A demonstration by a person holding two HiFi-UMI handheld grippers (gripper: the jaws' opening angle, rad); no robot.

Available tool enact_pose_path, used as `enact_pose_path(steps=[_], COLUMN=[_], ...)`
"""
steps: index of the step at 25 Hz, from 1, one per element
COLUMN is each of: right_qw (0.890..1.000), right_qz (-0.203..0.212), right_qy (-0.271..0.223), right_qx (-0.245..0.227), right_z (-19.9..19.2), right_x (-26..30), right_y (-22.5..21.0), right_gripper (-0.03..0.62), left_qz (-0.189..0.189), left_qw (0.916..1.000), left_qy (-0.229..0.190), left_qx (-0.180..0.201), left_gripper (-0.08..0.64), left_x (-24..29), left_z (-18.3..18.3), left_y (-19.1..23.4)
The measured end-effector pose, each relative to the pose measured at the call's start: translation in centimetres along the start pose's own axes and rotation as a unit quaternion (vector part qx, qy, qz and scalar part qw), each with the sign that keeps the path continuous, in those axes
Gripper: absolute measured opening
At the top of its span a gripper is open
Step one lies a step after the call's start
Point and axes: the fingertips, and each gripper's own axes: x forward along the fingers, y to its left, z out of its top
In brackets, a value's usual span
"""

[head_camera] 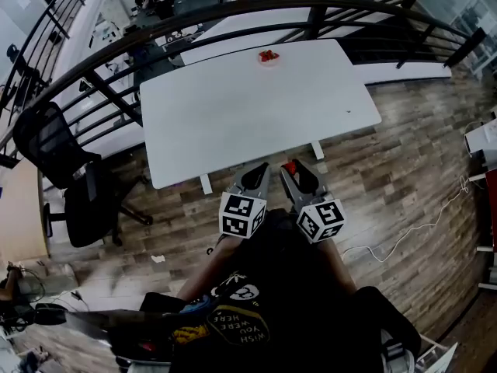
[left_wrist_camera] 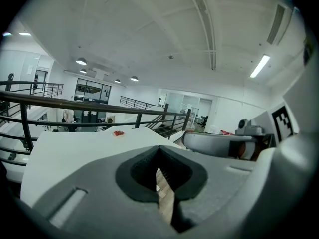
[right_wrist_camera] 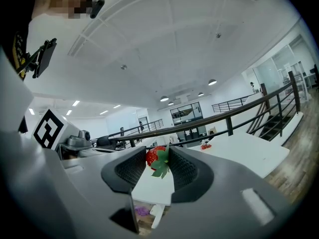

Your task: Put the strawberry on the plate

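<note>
Holding a red strawberry with green leaves between its dark ribbed pads, your right gripper is closed on the fruit, jaws standing fairly wide around it. Your left gripper has its jaws together, only a thin slit showing between the pads and nothing in them.

From the head view, both grippers sit side by side just short of the near edge of the white table, over the wood floor and close to your body, so the held strawberry is not over the table. The plate lies at the table's far edge, near the middle, with other red strawberries on it. The rest of the tabletop is bare apart from a small dark speck towards its right end.

A black office chair stands off the table's left end, and a dark railing curves beyond its far edge. A white cable trails on the floor to the table's right.

Each gripper's cube carries black-and-white square markers. The print on your dark shirt reads "WISH YOU WERE HERE".
</note>
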Motion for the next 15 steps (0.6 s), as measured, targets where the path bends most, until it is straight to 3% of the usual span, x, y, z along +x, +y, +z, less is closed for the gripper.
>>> enact_pose_path(steps=[7, 15], right_qw=[1.000, 1.000], right_qz=[-0.001, 0.008], right_qy=[0.011, 0.006], right_qx=[0.004, -0.003], right_z=[0.0, 2.3], right_x=[1.2, 3.5], right_y=[-1.9, -5.0], right_gripper=[0.147, 0.147], left_qz=[-0.011, -0.005], left_qw=[0.9999, 1.0000], left_qy=[0.005, -0.002], left_qx=[-0.003, 0.008], left_gripper=[0.000, 0.000], left_x=[2.6, 6.0], left_z=[0.3, 3.2], left_y=[-0.3, 0.5])
